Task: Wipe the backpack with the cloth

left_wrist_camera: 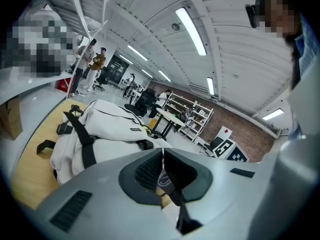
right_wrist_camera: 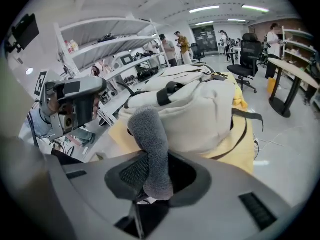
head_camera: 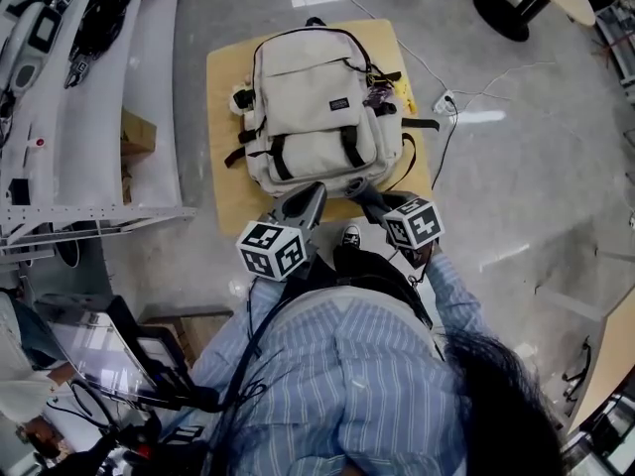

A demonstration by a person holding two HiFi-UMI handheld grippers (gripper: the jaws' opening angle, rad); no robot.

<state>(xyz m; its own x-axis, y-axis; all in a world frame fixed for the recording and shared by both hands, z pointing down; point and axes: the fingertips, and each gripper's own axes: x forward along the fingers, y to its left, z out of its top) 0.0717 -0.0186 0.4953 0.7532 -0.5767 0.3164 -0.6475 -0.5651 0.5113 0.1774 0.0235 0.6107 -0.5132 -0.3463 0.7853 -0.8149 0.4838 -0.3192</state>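
**A:** Nearest first. Where do the tools sit?

**B:** The left hand-held gripper (head_camera: 316, 194) and right hand-held gripper (head_camera: 359, 194) are side by side, low, at the near edge of the small pale-wood worktop (head_camera: 220, 97). Both aim forward. A cream canvas backpack (head_camera: 313, 107) with black straps lies straight ahead of both. It is flat, front face up, with its long axis running away from the person: bottom end near, carry handle far.

**A:** Which one is closer to it?

**B:** About level. The right one sits off the bottom right corner and carries the cloth, so the wipe looks like its job.

**A:** Grip?

**B:** Right: the jaws are clamped on a rolled dark grey fuzzy cloth (right_wrist_camera: 149, 139). The roll stands up out of the pads, and its free end points at the backpack's near end. Whether it touches the fabric, I cannot tell. Left: the pads are pressed together at the tips. A pale grey fold shows low in the slit, and I cannot identify it.

**A:** Further out?

**B:** The backpack covers most of the worktop, roughly centred, with bare wood showing along the left side and near edge. Grey polished floor (head_camera: 516, 167) lies all round.
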